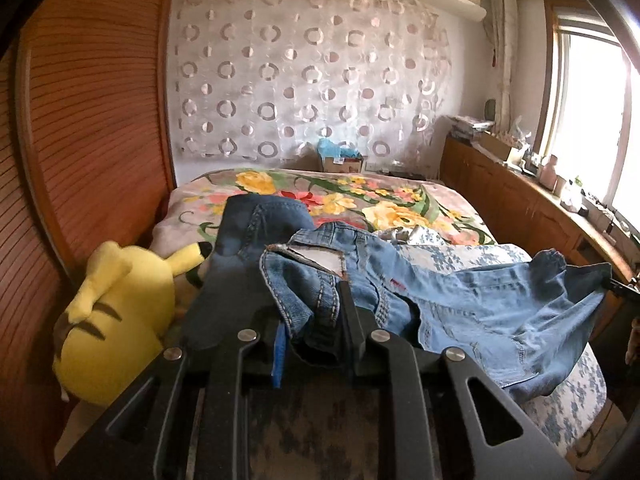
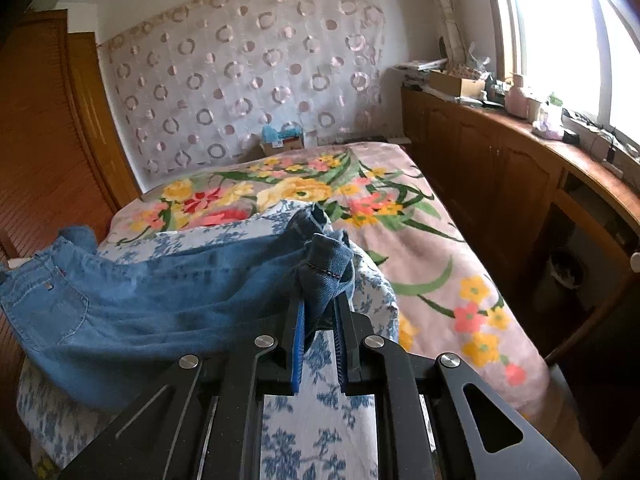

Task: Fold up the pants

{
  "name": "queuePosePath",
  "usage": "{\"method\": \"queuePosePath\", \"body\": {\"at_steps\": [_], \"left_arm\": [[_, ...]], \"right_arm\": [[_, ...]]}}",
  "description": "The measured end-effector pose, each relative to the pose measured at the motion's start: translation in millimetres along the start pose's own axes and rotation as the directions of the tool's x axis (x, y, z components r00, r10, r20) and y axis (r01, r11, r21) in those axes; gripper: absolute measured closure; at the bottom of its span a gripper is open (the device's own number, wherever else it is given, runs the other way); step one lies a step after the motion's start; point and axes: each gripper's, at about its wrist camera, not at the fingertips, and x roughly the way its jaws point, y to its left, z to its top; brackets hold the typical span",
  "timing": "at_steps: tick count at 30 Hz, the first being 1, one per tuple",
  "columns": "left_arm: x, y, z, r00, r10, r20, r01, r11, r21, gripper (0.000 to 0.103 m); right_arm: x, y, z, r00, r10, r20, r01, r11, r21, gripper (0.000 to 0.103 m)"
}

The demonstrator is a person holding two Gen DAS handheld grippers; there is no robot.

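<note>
A pair of blue jeans point(image 1: 480, 304) hangs stretched between my two grippers above the bed. My left gripper point(image 1: 314, 304) is shut on the bunched waistband, where the white inner lining shows; a darker denim fold point(image 1: 256, 224) drapes over its left finger. In the right wrist view the jeans point(image 2: 160, 284) run off to the left with a back pocket showing. My right gripper point(image 2: 320, 300) is shut on the dark hem of the leg ends, between its blue pads. From the left wrist view, the right gripper point(image 1: 620, 286) shows at the right edge, pinching that hem.
A yellow plush toy point(image 1: 120, 312) lies at the bed's left side against a slatted wooden wardrobe point(image 1: 100, 120). A flowered blanket point(image 2: 420, 248) and a blue-and-white quilt point(image 2: 320, 420) cover the bed. A wooden cabinet point(image 2: 500, 168) with clutter runs under the window; a cardboard box point(image 1: 342, 162) sits at the far end.
</note>
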Motion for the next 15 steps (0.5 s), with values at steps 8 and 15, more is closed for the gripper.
{"method": "queuePosePath", "body": {"at_steps": [8,15], "left_arm": [[-28,13,-56,0.995,0.037,-0.092,-0.037,0.999,-0.001,0.081],[-15,14,-92,0.980,0.040,-0.195,-0.044,0.999,-0.015,0.078]], "right_arm": [[-32,-6,-36,1.000,0.026,-0.010,-0.026,1.000,-0.014,0.090],[-25,-17,-56,0.995,0.040,-0.088,-0.039,0.999,0.023,0.090]]}}
